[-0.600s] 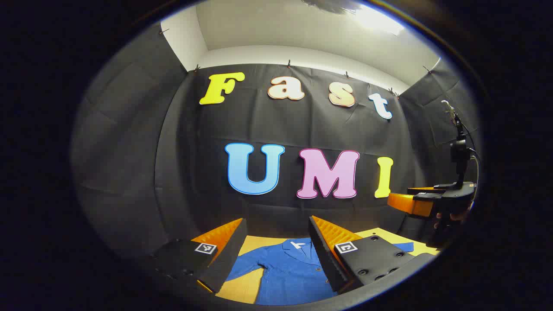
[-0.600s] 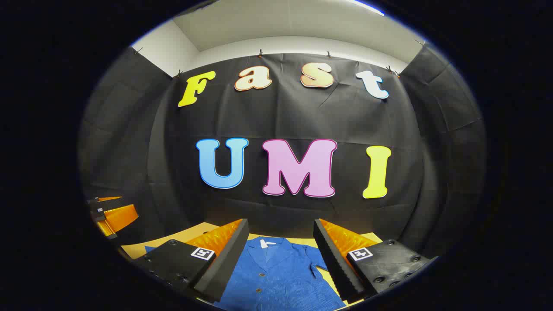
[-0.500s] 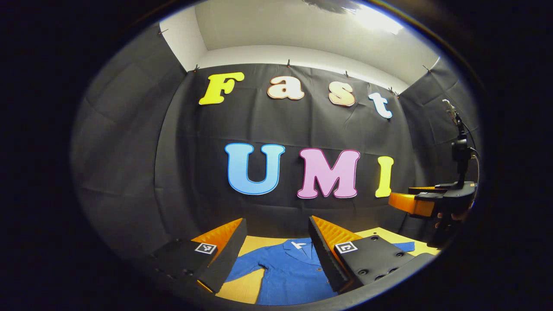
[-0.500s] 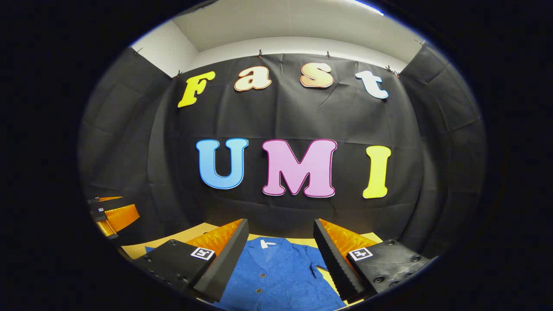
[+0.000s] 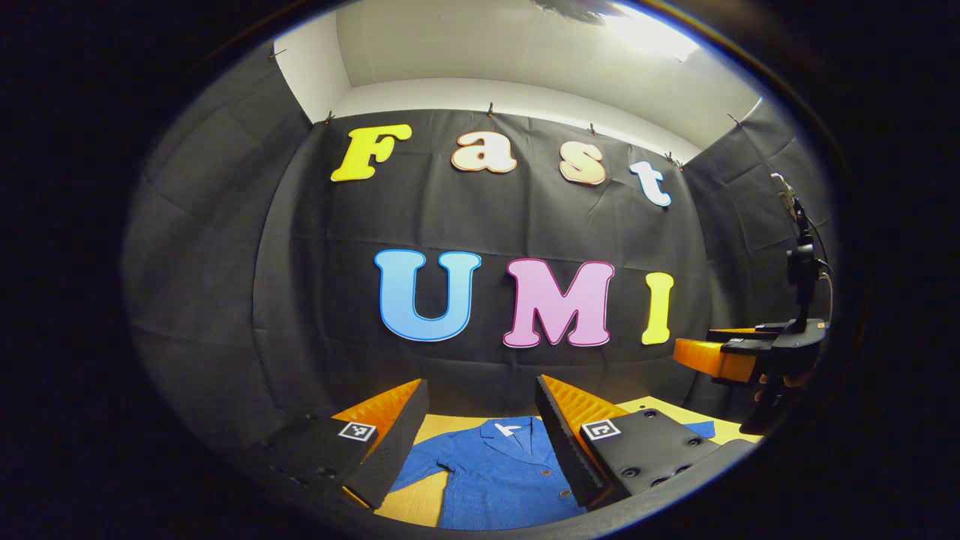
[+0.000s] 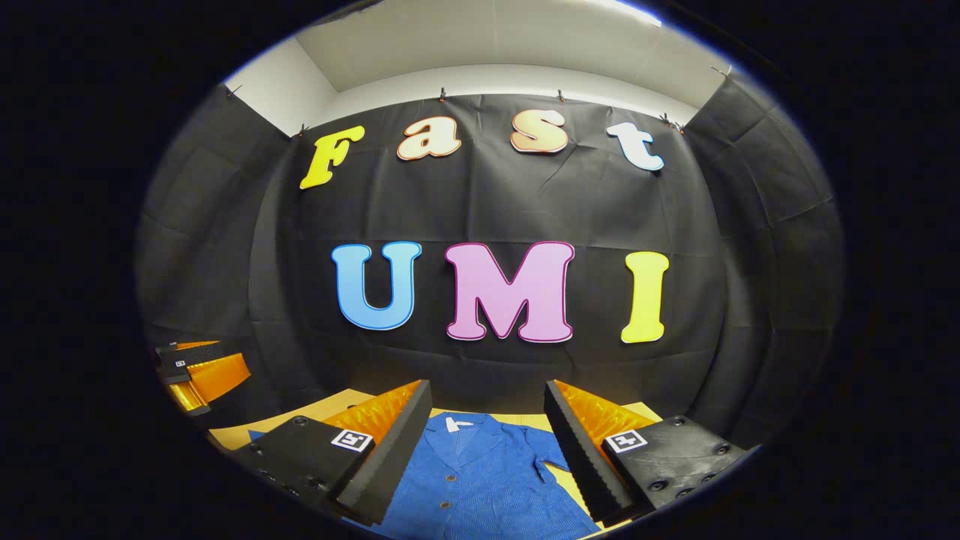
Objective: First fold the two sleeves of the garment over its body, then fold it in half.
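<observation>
Right gripper view: garment [image 6: 480, 480] collar bears an illegible white label [image 6: 454, 424].

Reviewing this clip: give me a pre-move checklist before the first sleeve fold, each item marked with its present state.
1. Blue button-front garment lies spread on the yellow tabletop: ok.
2. Sleeves not yet folded; one sleeve lies out to the side: ok.
3. Left gripper open, holding nothing: ok.
4. Right gripper open, holding nothing: ok.
5. Both grippers held above the garment, not touching it: ok.
6. Garment's lower hem flat: cannot tell, out of view.
</observation>
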`<state>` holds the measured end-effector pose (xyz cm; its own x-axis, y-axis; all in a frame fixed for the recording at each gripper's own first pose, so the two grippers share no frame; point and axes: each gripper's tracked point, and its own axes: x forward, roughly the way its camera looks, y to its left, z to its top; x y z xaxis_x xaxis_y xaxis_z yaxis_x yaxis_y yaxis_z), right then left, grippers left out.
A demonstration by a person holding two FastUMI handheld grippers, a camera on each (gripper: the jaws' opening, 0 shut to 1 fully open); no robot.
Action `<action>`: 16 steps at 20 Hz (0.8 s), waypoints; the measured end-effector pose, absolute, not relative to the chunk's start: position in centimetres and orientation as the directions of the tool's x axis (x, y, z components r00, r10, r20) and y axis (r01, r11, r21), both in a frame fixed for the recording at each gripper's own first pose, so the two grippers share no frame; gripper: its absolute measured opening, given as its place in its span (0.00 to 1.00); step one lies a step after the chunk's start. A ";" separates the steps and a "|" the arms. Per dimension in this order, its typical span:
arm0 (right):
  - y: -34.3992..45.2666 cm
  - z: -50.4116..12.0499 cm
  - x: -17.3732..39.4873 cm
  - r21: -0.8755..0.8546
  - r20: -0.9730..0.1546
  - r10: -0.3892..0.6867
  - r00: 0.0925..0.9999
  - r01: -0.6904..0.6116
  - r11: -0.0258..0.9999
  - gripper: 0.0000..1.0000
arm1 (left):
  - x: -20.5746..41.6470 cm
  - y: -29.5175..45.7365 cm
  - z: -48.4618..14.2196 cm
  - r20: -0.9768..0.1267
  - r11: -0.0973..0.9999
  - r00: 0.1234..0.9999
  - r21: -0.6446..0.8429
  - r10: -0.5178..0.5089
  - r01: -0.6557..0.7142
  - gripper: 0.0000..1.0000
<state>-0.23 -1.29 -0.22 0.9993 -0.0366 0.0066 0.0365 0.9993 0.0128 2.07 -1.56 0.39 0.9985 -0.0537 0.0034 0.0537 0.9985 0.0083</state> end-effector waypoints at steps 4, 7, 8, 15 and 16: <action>-1.6 -0.6 -0.4 0.018 0.001 -0.045 0.999 0.045 0.999 0.96 | 2.2 -1.5 0.1 -0.009 0.998 0.998 0.005 -0.056 0.056 0.82; -1.5 -0.3 -0.5 0.008 0.018 -0.040 0.999 0.040 0.999 0.96 | 2.2 -1.6 0.0 -0.012 0.998 0.998 -0.002 -0.058 0.058 0.82; -1.4 -0.3 -0.5 0.004 0.022 -0.035 0.999 0.035 0.999 0.96 | 2.3 -1.6 0.0 -0.013 0.998 0.998 -0.004 -0.058 0.058 0.82; -1.8 -1.0 1.3 -0.005 0.006 -0.029 1.000 0.029 1.000 0.96 | 2.3 -1.6 -0.2 -0.028 0.999 0.998 0.005 -0.048 0.048 0.82; -2.2 -1.1 2.2 -0.012 0.004 -0.035 0.999 0.035 0.999 0.96 | 2.2 -1.6 -0.2 -0.029 0.999 0.999 0.009 -0.041 0.041 0.82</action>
<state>2.21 -2.21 -1.08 0.9994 -0.0351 0.0042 0.0352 0.9993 -0.0115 2.17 -1.57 -0.19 0.9987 -0.0411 -0.0287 0.0414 0.9991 0.0092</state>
